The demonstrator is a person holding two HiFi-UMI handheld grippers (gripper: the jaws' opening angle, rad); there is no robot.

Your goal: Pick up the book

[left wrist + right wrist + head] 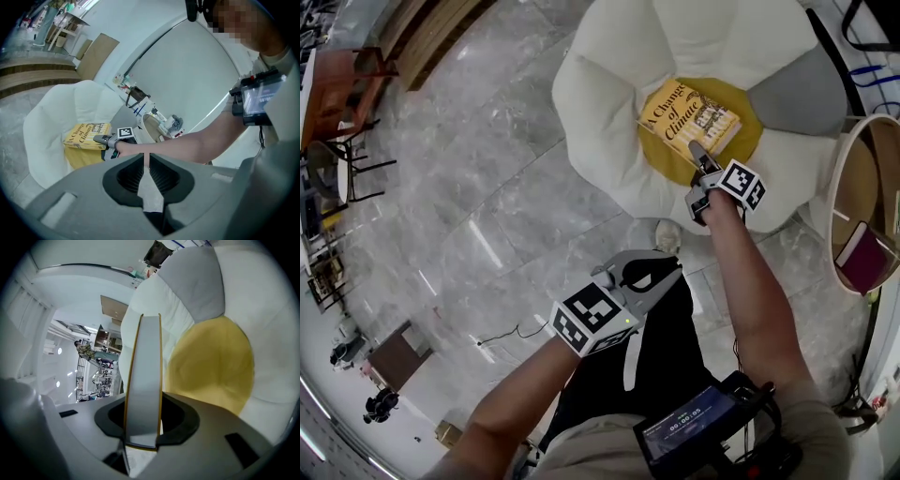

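Grey marble floor (487, 187) spreads beneath a white petal-shaped armchair (600, 94). Nearest, short of that armchair, the left tool (661, 272) hangs with jaws together, holding nothing. Farther out, over the armchair's round yellow seat cushion (661, 159), the right tool (701, 155) is clamped on the edge of the yellow paperback book (684, 112), which seems raised clear of the cushion. The pickup looks nearly done; only lifting it away remains.

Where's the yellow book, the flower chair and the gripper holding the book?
yellow book (687, 116), head view, middle of its cover.
flower chair (602, 105), head view, a white petal cushion.
right gripper (697, 152), head view, between its fingers at the book's edge.
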